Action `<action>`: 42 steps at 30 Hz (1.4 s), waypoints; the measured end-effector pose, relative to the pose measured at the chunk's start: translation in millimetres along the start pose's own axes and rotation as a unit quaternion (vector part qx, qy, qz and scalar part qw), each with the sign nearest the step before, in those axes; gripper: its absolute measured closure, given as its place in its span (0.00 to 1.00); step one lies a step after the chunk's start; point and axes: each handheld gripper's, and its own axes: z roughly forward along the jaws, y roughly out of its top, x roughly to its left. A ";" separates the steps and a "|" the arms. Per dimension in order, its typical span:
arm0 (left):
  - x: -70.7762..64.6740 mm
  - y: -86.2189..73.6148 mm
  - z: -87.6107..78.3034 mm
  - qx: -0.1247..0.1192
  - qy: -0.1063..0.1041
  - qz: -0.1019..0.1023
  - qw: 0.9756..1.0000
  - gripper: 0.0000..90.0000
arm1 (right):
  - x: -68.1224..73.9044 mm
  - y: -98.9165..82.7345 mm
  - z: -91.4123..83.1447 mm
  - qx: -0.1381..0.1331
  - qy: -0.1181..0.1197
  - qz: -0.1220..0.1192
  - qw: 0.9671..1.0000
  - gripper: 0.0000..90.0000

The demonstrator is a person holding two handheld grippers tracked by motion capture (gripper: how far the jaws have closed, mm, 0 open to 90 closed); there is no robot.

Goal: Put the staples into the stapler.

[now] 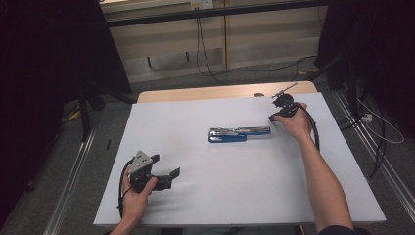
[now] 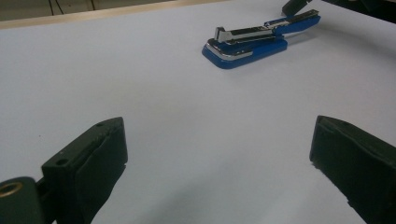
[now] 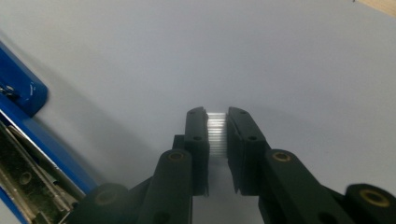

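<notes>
Staples (image 3: 217,133), a short silvery strip, sit clamped between the pads of the right tool (image 3: 217,122), which hangs just above the white bench (image 1: 195,205) beside the far end of the blue stapler (image 1: 239,133). The stapler lies flipped open and flat near the bench's middle, its magazine exposed. The left tool (image 1: 166,172) rests well apart at the near left corner, jaws spread wide and holding nothing.

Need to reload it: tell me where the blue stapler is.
The blue stapler lies opened flat near the table's middle in the high view, just left of the right claw.
</notes>
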 end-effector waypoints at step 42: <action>3.9 0.0 1.1 -0.002 0.004 -0.012 1.000 0.05 | 39.0 15.0 -27.2 -0.087 0.046 -0.056 0.994 0.88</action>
